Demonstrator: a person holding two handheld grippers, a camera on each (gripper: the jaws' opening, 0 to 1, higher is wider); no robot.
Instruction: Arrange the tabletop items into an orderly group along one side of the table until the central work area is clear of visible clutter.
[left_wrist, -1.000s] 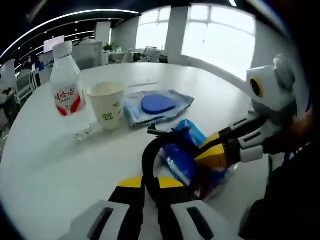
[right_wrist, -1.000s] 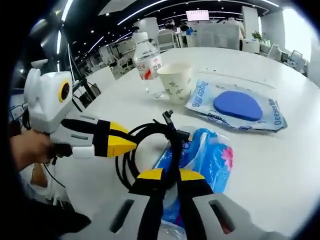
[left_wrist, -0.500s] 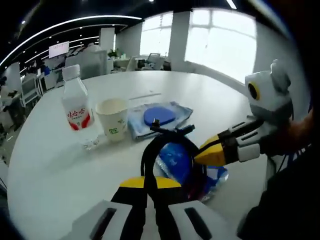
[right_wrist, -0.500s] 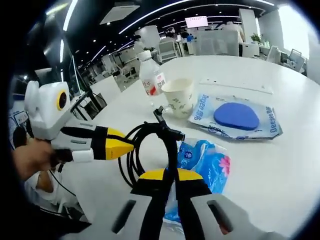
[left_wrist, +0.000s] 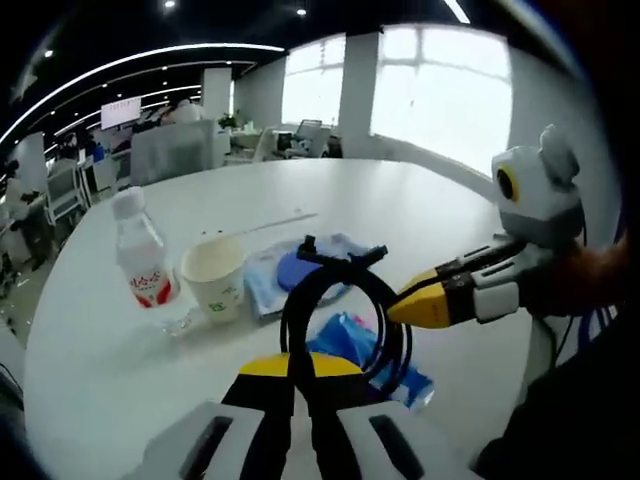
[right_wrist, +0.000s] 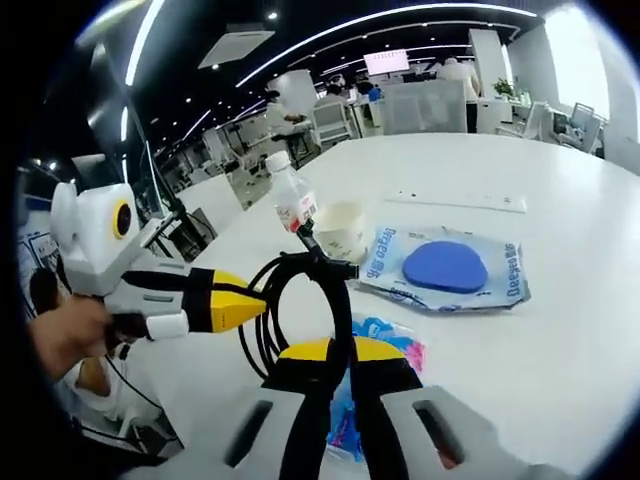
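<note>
A black coiled cable hangs in the air above the white table, held from two sides. My left gripper is shut on the coil's near edge. My right gripper comes in from the right, shut on the coil's other side. In the right gripper view, my right gripper pinches the cable while the left gripper grips it from the left. Below the coil lies a blue snack packet. Behind it stand a water bottle and a paper cup.
A flat blue pouch with a round blue pad lies beside the cup. A thin white strip rests farther back on the table. A person's hand holds the left gripper. Office desks and chairs stand behind the table.
Both grippers have risen with the cable coil, lifting it off the blue packet. The table items now look smaller and farther below.
</note>
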